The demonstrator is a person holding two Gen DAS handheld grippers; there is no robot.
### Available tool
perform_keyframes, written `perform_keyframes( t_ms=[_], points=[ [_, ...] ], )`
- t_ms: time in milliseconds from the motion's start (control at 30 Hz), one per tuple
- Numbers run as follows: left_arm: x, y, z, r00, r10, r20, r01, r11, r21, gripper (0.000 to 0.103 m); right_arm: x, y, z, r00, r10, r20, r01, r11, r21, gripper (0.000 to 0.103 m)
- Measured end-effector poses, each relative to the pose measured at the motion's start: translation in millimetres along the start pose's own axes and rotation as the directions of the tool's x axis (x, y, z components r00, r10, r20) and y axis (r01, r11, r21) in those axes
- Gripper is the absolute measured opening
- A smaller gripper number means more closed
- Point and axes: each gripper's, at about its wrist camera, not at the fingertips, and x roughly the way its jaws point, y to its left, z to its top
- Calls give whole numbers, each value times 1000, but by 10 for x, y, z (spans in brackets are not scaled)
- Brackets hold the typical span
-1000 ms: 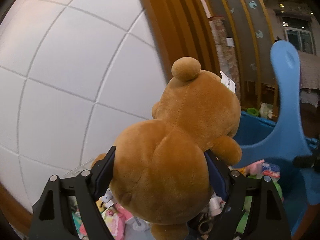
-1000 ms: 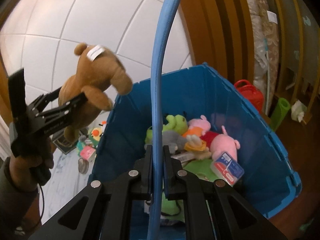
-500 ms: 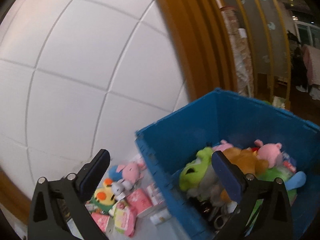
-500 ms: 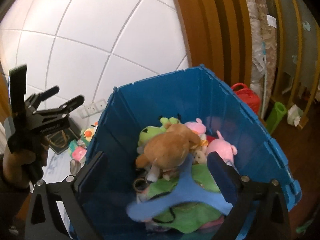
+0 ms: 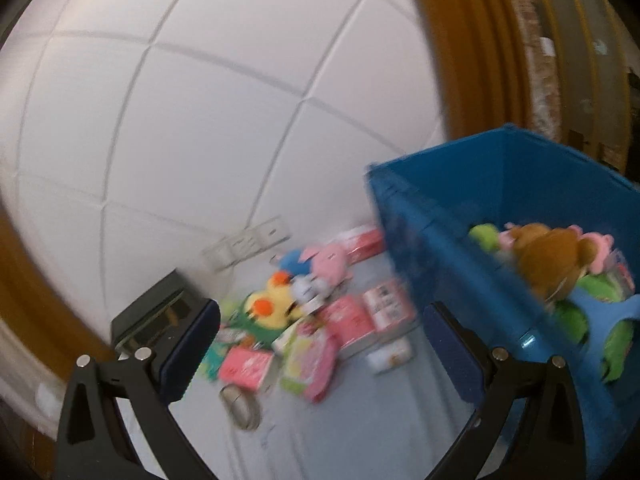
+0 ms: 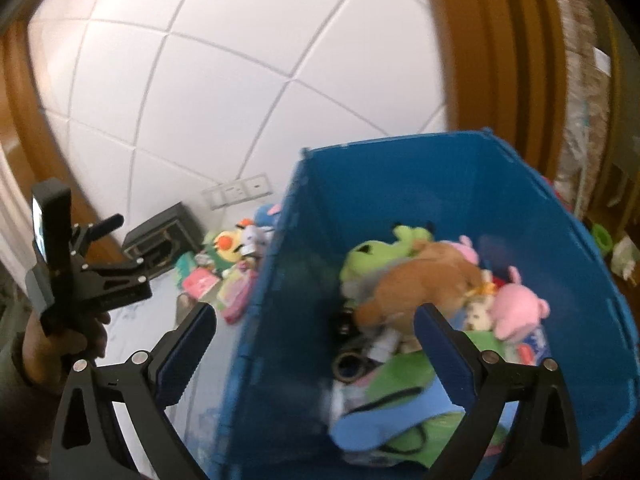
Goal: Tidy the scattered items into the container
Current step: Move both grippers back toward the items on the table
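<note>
While both my grippers hang empty, the blue bin [image 6: 460,208] sits at 3 o'clock in the left wrist view and fills the center-right of the right wrist view. Left gripper [image 5: 320,344]: jaws spread wide, nothing between them, aimed at the floor pile, I judge to line up the next pick. Right gripper [image 6: 316,344]: jaws wide too, nothing held, straddling the bin's near wall, so it looks parked over the drop zone.

Inside the bin: brown teddy bear [image 6: 424,284] lying on its side on top of the heap, green frog plush [image 6: 372,256] at its 10 o'clock, pink pig plush [image 6: 516,308] at its 3 o'clock, light blue hanger [image 6: 384,420] low at 6 o'clock across green cloth. Soft stuff sits loose because it is just dropped in, I'd say.

Still out on the floor, left of the bin: yellow plush [image 5: 268,308], pink plush [image 5: 328,260] at its 1 o'clock, red-and-pink packets [image 5: 352,320] touching each other, tape roll [image 5: 240,404] nearest me at 6 o'clock. Black box [image 5: 156,312] against the wall at 9 o'clock. View is motion-blurred, so small labels are unreadable.

Task partway: the pile remains. Next reach probably goes for the yellow plush or a packet; flat packets could slip from wide pads.
</note>
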Motion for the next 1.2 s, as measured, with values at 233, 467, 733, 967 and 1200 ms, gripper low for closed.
perform_keyframes(
  t_ms=[233,467,733,967,1200],
  points=[
    [146,727,-603,991,83,-108,-91,993,-74,103,203,562,1,998,56,-28,-58,996,-64,101],
    [319,1217,-1065,978,104,-181,-125,986,-110,103,528,1108,-48,994,80,-74,-87,991,-103,101],
    [818,1685,-1627,958,81,-276,-134,974,-181,103,1070,1668,-226,985,75,-156,-96,987,-130,101],
    [1463,1799,-2003,943,34,-331,-103,975,-196,103,1736,1884,-502,970,28,-240,-61,989,-133,101],
    [2086,1740,-2214,934,5,-357,-86,974,-211,103,2463,1920,-733,957,-19,-289,-23,990,-140,101]
  ],
)
